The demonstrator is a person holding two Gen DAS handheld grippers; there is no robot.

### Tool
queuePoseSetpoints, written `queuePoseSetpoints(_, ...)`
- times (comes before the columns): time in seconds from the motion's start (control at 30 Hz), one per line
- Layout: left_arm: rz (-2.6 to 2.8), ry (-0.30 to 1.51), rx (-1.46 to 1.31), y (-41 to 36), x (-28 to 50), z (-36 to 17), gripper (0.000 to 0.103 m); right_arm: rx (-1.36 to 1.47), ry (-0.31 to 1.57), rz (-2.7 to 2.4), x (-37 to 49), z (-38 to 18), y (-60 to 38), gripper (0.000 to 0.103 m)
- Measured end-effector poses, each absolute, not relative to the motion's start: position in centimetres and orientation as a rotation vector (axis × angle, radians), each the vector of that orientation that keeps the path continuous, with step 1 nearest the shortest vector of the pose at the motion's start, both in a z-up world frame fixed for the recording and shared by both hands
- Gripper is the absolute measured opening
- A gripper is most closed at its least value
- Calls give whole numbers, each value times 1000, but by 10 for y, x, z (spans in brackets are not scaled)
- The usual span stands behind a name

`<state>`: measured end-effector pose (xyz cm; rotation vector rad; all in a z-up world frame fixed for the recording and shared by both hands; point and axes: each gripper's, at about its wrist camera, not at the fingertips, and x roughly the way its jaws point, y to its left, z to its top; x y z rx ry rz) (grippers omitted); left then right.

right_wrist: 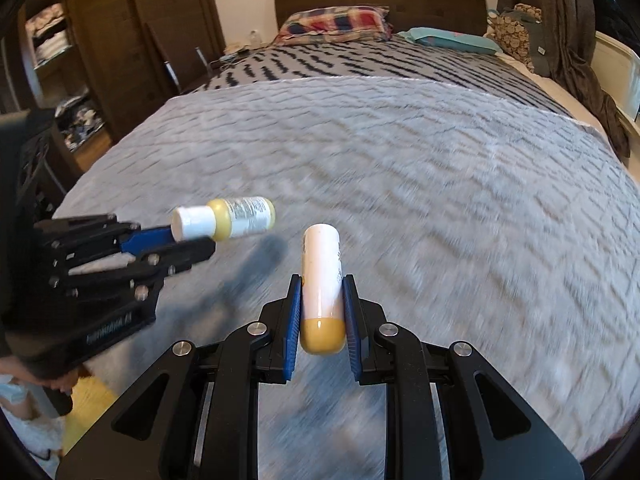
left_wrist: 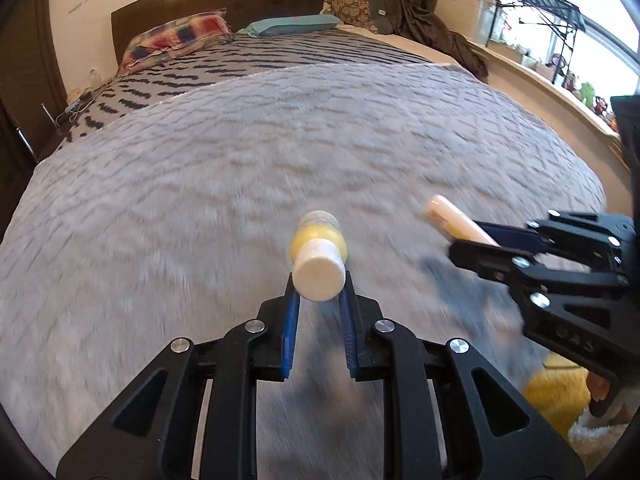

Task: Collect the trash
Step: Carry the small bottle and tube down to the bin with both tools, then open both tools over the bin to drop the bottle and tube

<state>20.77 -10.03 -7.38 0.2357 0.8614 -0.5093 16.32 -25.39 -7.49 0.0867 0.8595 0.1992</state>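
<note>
We are carrying 2 bottles above the bed. Our left hand-held gripper is pinching the yellow bottle by its white cap only; our right hand-held gripper is clamping the white bottle near its yellow end. Swinging fast, the cap-held bottle could pivot and be dropping.
</note>
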Motion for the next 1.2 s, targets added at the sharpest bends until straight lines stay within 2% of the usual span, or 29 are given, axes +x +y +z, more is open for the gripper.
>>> queuePoseSetpoints(0.57,-521,868,194,-42,34,-89,18,84,855,202,16,-89,-224,21)
queuePoseSetpoints(0.8,-546,962,195,-38,-12,-134,18,112,974,191,-23,-140,-222,21)
queuePoseSetpoints(1.03,-526,1086,198,-43,-17,-190,16,155,1101,209,-35,-195,-217,21)
queuePoseSetpoints(1.07,-521,1100,197,-43,-16,-197,11,164,1119,215,-34,-202,-217,21)
queuePoseSetpoints(1.1,-521,1117,192,-44,-13,-206,0,174,1138,218,-34,-211,-217,21)
queuePoseSetpoints(1.2,-519,1142,191,-47,-7,-226,0,179,1177,221,-30,-232,-215,21)
